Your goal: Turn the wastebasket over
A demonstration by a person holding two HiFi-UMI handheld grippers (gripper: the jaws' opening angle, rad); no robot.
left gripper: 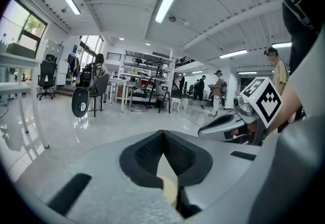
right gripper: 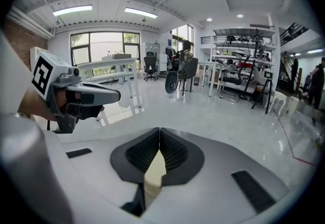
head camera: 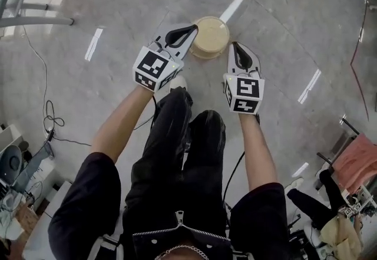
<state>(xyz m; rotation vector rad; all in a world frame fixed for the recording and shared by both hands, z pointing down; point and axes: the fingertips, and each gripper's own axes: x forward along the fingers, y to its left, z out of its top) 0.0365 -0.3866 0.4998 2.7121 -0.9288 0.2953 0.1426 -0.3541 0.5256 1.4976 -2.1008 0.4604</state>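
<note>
The cream round wastebasket (head camera: 210, 36) stands on the shiny floor just ahead of the person's feet, its round end facing up. Whether that end is the mouth or the base I cannot tell. Both grippers hang high above it, apart from it. The left gripper (head camera: 191, 30) overlaps the basket's left edge in the head view, the right gripper (head camera: 235, 46) its right edge. Each is shut with nothing gripped. In the left gripper view (left gripper: 162, 134) and the right gripper view (right gripper: 159, 131) the pads meet, and a cream sliver (right gripper: 154, 172) shows through the slit below them.
The person's legs in black trousers (head camera: 188, 135) are below the grippers. Cables (head camera: 52, 118) trail on the floor at left and clutter (head camera: 347, 194) sits at lower right. Desks, office chairs (left gripper: 46, 78), shelving (right gripper: 238, 65) and standing people (left gripper: 218, 91) ring the open room.
</note>
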